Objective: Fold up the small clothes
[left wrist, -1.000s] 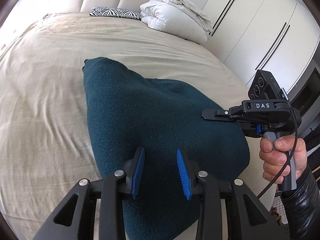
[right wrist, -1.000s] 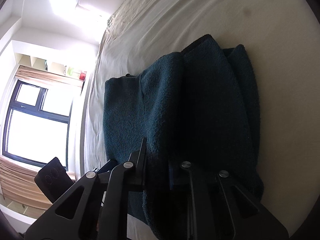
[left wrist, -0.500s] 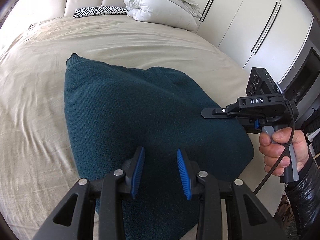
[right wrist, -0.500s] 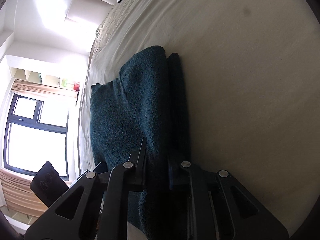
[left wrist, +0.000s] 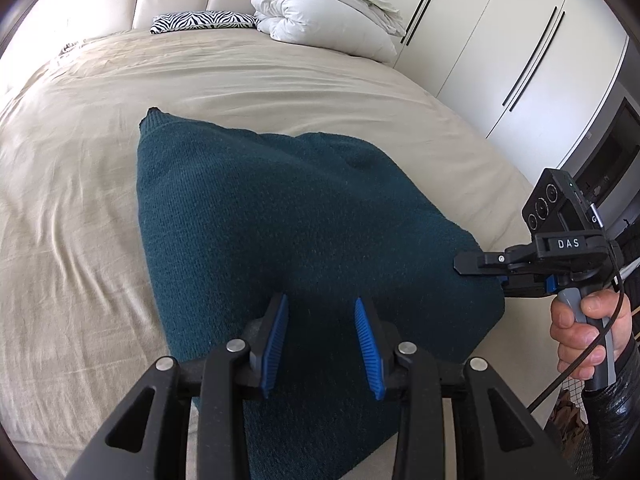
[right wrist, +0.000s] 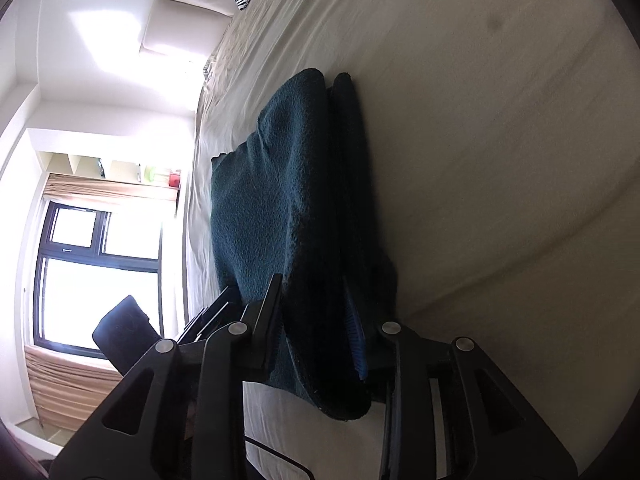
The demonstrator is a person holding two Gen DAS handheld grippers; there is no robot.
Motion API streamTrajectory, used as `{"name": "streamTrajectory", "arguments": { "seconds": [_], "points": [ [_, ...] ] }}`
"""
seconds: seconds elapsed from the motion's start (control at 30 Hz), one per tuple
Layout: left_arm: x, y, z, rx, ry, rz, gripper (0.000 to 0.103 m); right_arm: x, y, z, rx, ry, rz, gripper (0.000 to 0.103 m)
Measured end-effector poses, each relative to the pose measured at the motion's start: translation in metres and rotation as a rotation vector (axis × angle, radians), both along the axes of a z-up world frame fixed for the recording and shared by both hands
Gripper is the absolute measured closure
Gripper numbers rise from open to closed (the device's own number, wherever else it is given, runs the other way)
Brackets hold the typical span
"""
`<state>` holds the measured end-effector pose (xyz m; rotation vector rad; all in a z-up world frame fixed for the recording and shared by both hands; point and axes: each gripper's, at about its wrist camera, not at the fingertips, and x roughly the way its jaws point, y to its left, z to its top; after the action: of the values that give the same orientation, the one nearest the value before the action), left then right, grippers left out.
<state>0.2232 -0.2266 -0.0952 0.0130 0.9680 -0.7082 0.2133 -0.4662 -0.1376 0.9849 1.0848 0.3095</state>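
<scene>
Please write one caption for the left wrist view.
Open left gripper above dark teal knitted garment on beige bed sheet.

- In the left wrist view, the near edge of the dark green sweater (left wrist: 304, 240) is cut off by the bottom of the frame.
- The right gripper (left wrist: 460, 266) is hidden at its tips by the sweater's corner.
- The person's sleeve (left wrist: 612, 412) is cropped at lower right.
- In the right wrist view, shelf items (right wrist: 160, 174) at left cannot be identified.
</scene>
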Motion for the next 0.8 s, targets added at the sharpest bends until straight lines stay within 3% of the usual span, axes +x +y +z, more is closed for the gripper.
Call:
{"name": "streamTrajectory", "arguments": {
  "seconds": [0.03,0.07,0.1,0.27,0.5,0.6,0.7,0.77,0.8],
  "points": [
    [-0.001,0.000,-0.001,0.004,0.000,-0.001,0.066,-0.003,0.005,0.000,-0.021,0.004,0.012,0.078],
    [-0.002,0.000,-0.001,0.008,0.002,-0.002,0.066,-0.008,0.002,-0.003,-0.046,0.005,0.015,0.089],
    [-0.002,0.000,-0.001,0.010,0.008,-0.001,0.066,-0.013,0.006,-0.004,-0.068,0.014,0.006,0.093],
    [-0.006,0.000,-0.009,0.017,0.009,-0.004,0.066,-0.032,-0.002,-0.021,-0.036,0.008,-0.062,0.096],
    [-0.009,0.010,-0.010,-0.031,0.012,-0.015,0.066,-0.045,0.011,-0.039,-0.018,-0.032,-0.106,0.097],
    [-0.008,0.022,0.009,-0.036,-0.031,0.000,0.066,-0.049,0.014,-0.034,-0.024,-0.022,-0.090,0.095],
    [0.007,0.032,0.027,-0.033,-0.086,0.035,0.060,-0.050,0.021,-0.009,-0.099,0.011,-0.084,0.090],
    [0.026,0.034,0.030,-0.042,-0.074,0.065,0.060,-0.049,0.024,0.016,-0.198,-0.025,-0.099,0.087],
    [0.034,0.034,0.031,-0.040,-0.077,0.076,0.060,-0.046,0.026,0.026,-0.200,-0.055,-0.103,0.087]
  ]
}}
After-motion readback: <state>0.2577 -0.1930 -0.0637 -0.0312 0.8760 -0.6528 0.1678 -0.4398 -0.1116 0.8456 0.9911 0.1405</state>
